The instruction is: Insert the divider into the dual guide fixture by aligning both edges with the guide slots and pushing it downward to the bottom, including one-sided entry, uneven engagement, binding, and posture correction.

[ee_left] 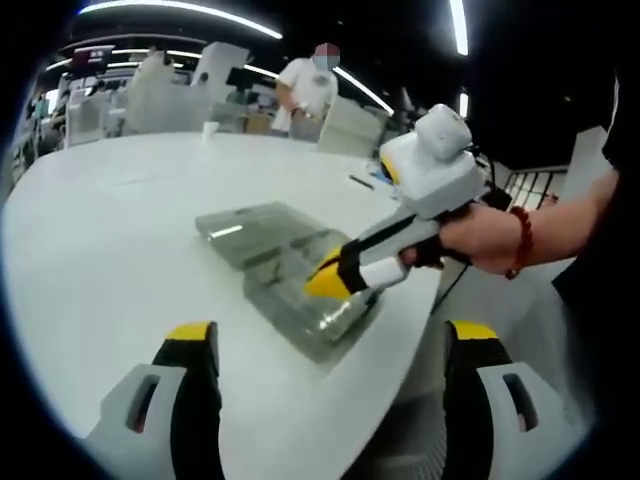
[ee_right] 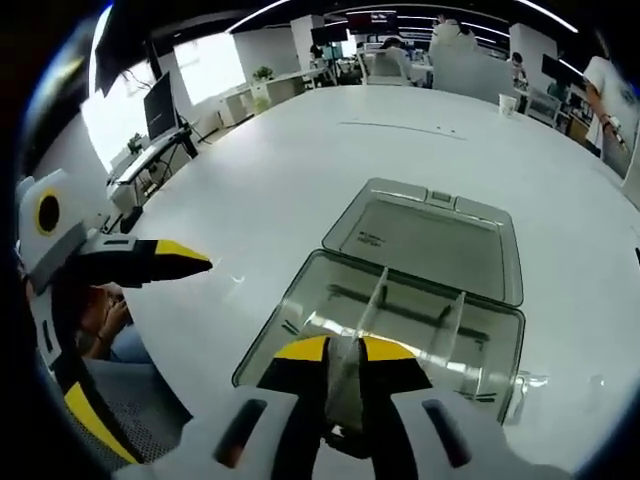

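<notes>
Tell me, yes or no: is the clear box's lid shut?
No: in the right gripper view the lid lies flat open on the table behind the clear box, while the right gripper holds a transparent divider over it.

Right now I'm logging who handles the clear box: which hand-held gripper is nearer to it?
Right. The right hand-held gripper is at the clear box, shut on a clear divider at its near compartment. The left hand-held gripper is open, back over the white table.

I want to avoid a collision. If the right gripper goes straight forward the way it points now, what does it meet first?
Most likely the clear box. The right gripper, its fingers shut on the clear divider, points over the box's near edge toward the upright partitions inside. Depth is hard to judge, so the near wall may come first.
</notes>
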The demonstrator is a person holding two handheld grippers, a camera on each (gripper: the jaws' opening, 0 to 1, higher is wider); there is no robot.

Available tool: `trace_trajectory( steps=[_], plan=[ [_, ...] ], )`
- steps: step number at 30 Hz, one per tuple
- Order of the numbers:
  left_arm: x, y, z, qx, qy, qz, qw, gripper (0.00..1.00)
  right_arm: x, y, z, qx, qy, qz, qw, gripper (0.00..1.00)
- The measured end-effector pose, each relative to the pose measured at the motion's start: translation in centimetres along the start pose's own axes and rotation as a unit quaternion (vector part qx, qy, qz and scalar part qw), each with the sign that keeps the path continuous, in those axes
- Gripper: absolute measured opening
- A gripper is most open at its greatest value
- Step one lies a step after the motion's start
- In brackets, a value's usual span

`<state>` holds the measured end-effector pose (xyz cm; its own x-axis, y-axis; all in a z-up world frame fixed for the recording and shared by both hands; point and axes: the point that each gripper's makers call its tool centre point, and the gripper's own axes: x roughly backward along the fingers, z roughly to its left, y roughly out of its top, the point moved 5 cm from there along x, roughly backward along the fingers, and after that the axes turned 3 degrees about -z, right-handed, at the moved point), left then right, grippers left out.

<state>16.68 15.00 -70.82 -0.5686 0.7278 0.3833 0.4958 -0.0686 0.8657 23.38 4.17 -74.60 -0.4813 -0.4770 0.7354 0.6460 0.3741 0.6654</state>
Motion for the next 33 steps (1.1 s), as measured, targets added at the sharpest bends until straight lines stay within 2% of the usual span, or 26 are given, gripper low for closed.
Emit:
trace_trajectory(
  steps=[6,12,16,19,24,33],
  plan=[
    [0.0,0.2,-0.8,-0.001,0.000,-0.003,1.0000,0.91,0.6,0.0,0.2,0.004,0.007,-0.003,1.0000,0.11],
    [-0.1,0.4,-2.0,-0.022,0.003,0.012,0.9997,0.91,1.4,0.2,-0.2,0.005,0.010,-0.009,0.9999,0.15],
    [-0.2,0.7,-2.6,-0.016,0.001,0.002,0.9999,0.92,1.8,0.2,-0.2,0.006,0.016,-0.024,0.9996,0.17],
    [-0.3,1.0,-3.1,-0.030,0.004,0.005,0.9995,0.92,2.1,0.2,-0.1,0.005,0.021,-0.031,0.9993,0.19],
    [-0.1,1.4,-3.8,-0.032,0.013,-0.002,0.9994,0.93,2.6,0.3,0.4,0.023,0.036,-0.051,0.9978,0.23],
    [0.3,1.4,-4.5,-0.031,0.029,0.000,0.9991,0.94,3.5,0.5,0.4,0.022,0.054,-0.072,0.9957,0.28]
  ],
)
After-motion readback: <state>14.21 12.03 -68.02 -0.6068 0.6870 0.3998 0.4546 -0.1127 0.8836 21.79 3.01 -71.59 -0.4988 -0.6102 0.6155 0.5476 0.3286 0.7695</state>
